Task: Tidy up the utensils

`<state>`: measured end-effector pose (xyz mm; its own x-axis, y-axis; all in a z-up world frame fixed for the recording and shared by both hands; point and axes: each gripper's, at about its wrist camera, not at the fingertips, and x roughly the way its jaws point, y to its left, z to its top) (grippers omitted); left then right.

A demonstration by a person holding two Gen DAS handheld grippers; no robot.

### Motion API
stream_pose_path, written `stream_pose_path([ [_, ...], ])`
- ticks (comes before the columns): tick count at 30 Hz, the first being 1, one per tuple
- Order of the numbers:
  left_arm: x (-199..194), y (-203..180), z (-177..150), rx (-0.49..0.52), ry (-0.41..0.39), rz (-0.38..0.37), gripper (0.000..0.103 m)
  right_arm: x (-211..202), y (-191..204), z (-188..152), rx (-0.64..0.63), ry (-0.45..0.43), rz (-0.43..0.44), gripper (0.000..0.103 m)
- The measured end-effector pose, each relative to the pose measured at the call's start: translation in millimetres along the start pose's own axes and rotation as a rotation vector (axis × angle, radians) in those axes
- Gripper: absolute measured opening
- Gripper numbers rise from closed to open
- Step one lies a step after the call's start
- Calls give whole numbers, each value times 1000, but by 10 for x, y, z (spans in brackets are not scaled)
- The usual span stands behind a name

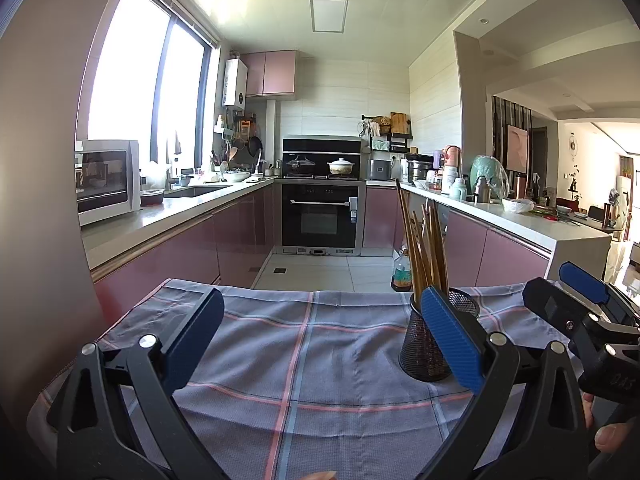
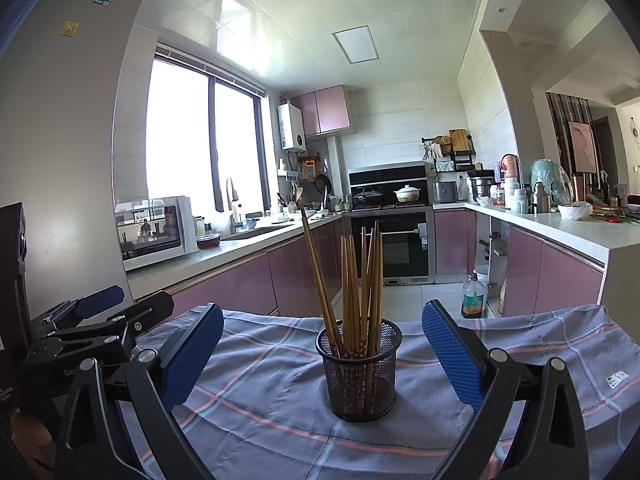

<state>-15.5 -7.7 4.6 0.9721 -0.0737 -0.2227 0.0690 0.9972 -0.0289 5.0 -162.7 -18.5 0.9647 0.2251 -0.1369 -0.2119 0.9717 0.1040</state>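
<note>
Here we hold two grippers over a table with a gray-blue checked cloth [image 2: 280, 412] that has pink and blue lines. Our left gripper [image 1: 320, 344] is spread wide with nothing between its blue pads [image 1: 452, 340]. Our right gripper [image 2: 320, 352] is wide too, and it holds nothing.

A black mesh cup [image 2: 358, 372] stands upright on the cloth. In the right wrist view it sits at 12 o'clock, between the two fingers but not touching them. In the left wrist view the cup is at about 2 o'clock, partly behind the right pad. Wooden chopsticks [image 2: 360, 280] stand in the cup, and one leans out toward 11 o'clock.

Past the table is a kitchen with pink cabinets [image 2: 240, 288]. A big bright window [image 2: 200, 136] is at 10 o'clock, with a white microwave [image 2: 154, 230] below it on the counter. A black oven [image 2: 394, 240] is at 12 o'clock, with pots on the stove above it. A crowded white counter [image 2: 560, 228] runs at 3 o'clock. A bottle [image 2: 474, 296] stands on the tile floor.
</note>
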Motion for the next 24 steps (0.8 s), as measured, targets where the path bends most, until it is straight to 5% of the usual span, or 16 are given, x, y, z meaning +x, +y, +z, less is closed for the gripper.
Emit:
stream_pose_path([
  [24, -1, -18, -4, -1, 2, 1, 97, -13, -18, 16, 1, -2, 2, 96],
])
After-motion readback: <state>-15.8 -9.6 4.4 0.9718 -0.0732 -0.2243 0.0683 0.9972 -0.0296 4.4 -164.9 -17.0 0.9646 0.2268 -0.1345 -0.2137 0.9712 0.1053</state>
